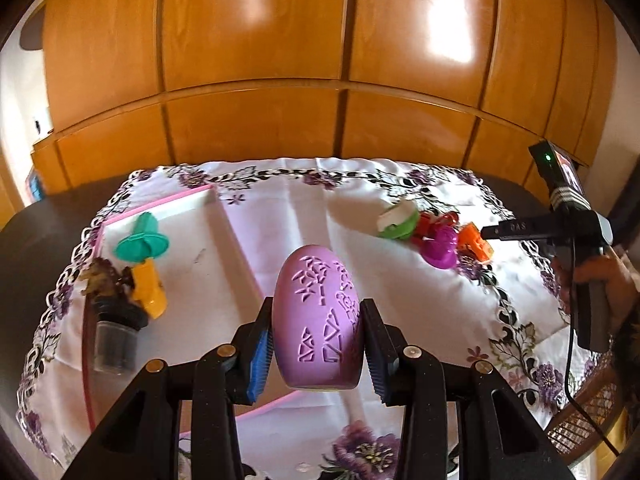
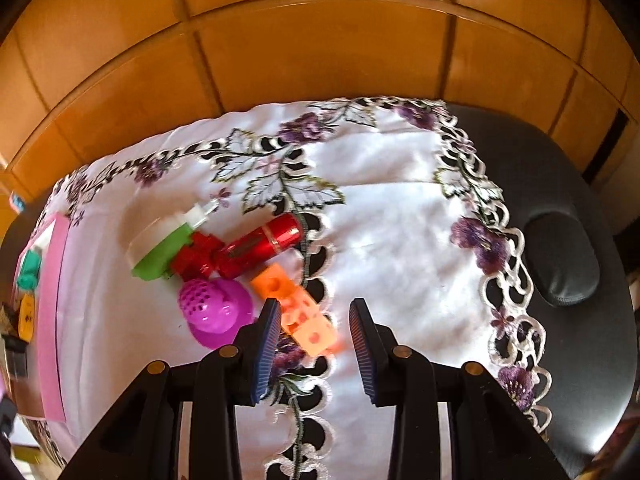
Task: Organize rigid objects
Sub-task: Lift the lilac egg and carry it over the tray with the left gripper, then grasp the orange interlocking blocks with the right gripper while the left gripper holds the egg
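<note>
- The purple embossed case (image 1: 320, 320) sits clamped between my left fingers (image 1: 264, 344), lifted above the pink-rimmed tray (image 1: 200, 196).
- My right fingers (image 2: 269, 340) stand apart, empty, over the orange block (image 2: 304, 312).
- Both hover above the desk's embroidered cloth (image 2: 400, 240).

Left claw (image 1: 318, 344) tilted downward, both pads clamped against a lilac egg-shaped embossed plastic object (image 1: 320, 320). Right claw (image 2: 314, 344) pitched steeply down, jaws parted, nothing gripped. Hand (image 1: 600, 276) at three o'clock, wrapped round the right handle.
</note>
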`<action>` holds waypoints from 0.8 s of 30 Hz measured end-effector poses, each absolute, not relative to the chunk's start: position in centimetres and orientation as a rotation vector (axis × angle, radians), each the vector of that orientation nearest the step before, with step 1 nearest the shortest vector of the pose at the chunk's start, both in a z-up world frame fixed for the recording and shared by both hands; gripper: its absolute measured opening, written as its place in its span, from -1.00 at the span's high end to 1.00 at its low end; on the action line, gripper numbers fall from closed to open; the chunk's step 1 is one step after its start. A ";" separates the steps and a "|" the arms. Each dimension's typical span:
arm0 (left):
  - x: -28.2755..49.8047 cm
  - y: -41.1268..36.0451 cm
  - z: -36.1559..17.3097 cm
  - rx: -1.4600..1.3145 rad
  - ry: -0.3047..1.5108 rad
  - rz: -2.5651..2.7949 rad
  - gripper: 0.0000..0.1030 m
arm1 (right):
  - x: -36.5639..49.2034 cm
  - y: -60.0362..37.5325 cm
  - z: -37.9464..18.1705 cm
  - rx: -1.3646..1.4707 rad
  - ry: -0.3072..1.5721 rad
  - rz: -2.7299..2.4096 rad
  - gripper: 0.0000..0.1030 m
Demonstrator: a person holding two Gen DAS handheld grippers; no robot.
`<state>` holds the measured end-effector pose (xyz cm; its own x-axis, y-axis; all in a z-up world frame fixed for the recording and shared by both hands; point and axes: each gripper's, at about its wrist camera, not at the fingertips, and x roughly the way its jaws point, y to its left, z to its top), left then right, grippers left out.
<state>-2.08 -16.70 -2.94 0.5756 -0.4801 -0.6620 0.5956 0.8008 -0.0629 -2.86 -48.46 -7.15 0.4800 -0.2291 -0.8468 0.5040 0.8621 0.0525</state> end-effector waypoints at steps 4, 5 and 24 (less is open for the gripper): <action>-1.7 -15.6 -3.0 0.154 0.725 -0.611 0.21 | -2.4 -47.5 -7.6 0.267 1.004 -0.435 0.32; -1.6 -15.3 -3.0 0.149 0.726 -0.604 0.21 | -2.3 -47.4 -7.8 0.260 1.011 -0.433 0.32; -0.2 -10.2 -3.7 0.073 0.753 -0.517 0.21 | -3.1 -49.0 -7.8 0.376 1.011 -0.466 0.32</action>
